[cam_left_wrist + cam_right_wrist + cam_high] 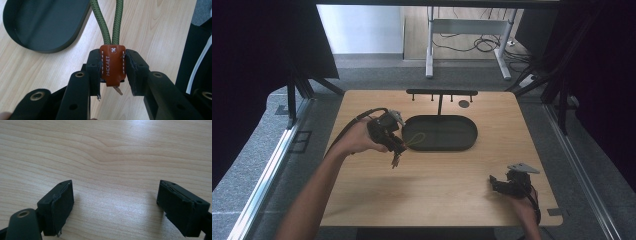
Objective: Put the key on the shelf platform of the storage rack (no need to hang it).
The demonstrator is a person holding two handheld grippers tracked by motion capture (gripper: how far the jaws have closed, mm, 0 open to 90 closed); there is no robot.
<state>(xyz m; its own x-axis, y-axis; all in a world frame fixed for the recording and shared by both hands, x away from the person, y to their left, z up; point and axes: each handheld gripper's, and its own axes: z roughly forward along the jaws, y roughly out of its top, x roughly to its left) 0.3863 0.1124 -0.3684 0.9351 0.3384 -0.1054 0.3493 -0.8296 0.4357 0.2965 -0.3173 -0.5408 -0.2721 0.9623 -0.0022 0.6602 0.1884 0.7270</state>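
One brown leather tag [112, 65] on one green cord loop [108, 21] sits clamped in the left claw [112, 72] beside one dark oval tray [447, 145], while the right claw [115, 205] gapes empty above the wooden counter [437, 185].

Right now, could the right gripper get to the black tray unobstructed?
Probably yes: the right gripper is open and holds nothing, and bare table lies between it and the tray.

Left gripper [396, 150] holds a green cord loop [414, 140] at the black tray's [462, 142] left end
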